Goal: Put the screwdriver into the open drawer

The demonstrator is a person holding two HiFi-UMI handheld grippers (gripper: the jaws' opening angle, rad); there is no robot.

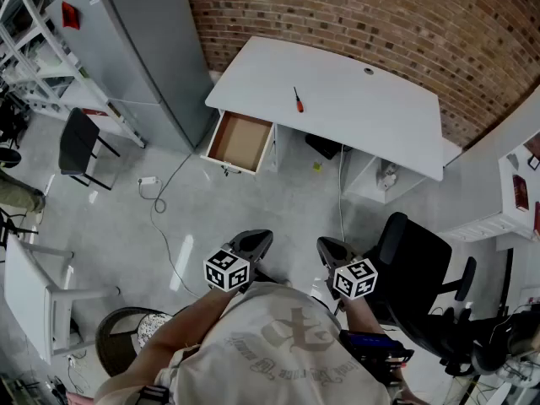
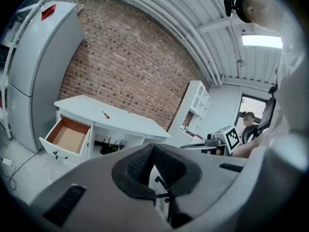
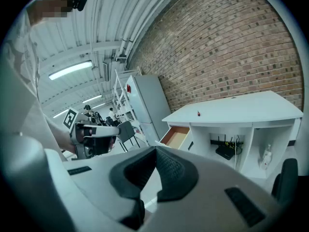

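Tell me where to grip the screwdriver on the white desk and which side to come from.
Grip the screwdriver by its red handle, the end pointing toward the person. It lies flat on the desk, clear of other things, so coming straight down from above and closing across the handle looks best.

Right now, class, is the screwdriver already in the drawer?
No, the screwdriver lies on the desk, outside the open drawer.
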